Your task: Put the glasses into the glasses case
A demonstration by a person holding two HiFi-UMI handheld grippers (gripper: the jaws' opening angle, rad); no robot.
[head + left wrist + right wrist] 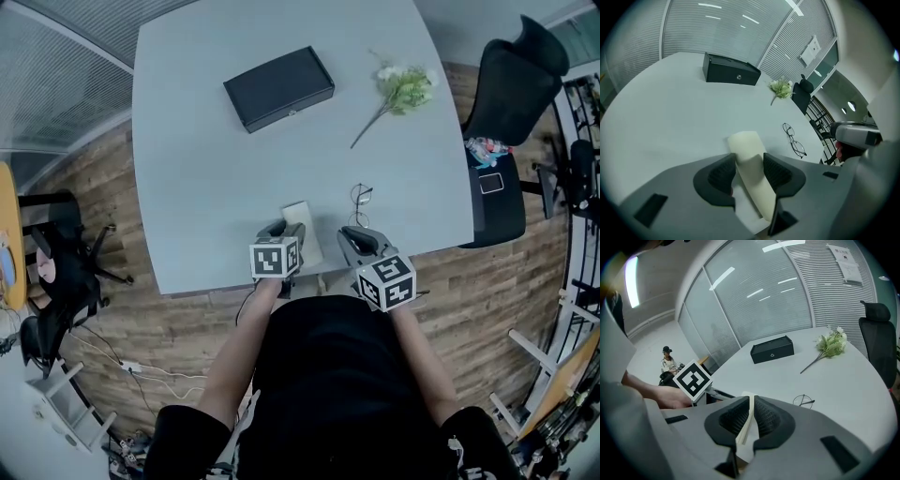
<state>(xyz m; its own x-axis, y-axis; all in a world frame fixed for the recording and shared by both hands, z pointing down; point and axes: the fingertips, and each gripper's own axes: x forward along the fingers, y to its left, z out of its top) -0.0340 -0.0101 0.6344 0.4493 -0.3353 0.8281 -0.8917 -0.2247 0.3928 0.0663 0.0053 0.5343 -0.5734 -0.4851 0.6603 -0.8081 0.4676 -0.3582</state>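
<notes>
**Risking a buckled piece between two grips**

You are holding one cream flat piece [744,143] with both grippers at the near edge of the table [197,178]. If your hands are pulling or twisting against each other, it is likely going to bend, or slip from the thinner pinch and drop off the edge. Whether it is part of the case, I cannot tell.

Your left gripper [750,165] is standing fairly wide, its pads lying against the two sides of the piece's broad face. Your right gripper [751,417] is nearly closed, nipping the same piece by its thin edge.

The glasses [361,196] are lying free on the table just beyond your right gripper. The closed black box [278,88] is sitting well apart, across the table.
</notes>
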